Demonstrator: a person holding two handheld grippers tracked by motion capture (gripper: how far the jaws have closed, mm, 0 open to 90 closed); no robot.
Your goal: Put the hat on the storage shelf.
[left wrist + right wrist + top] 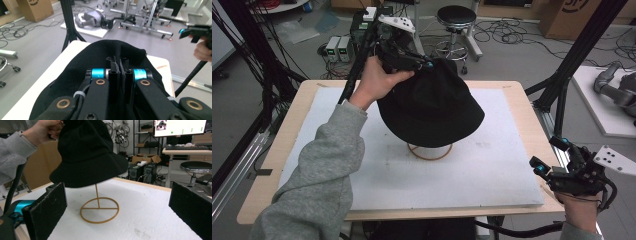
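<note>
Left gripper (424, 63) pinches black bucket hat (432, 102) crown over wire hat stand (430, 151); right gripper (548, 157) open, idle near-right. Keep crown centred on stem, brim level.

The black hat (432, 105) hides the top of the wire stand (430, 151) at the centre of the high view, so I cannot tell whether it rests there. My right gripper's (120, 207) jaws are cut off by the bottom corners of its view.
</note>
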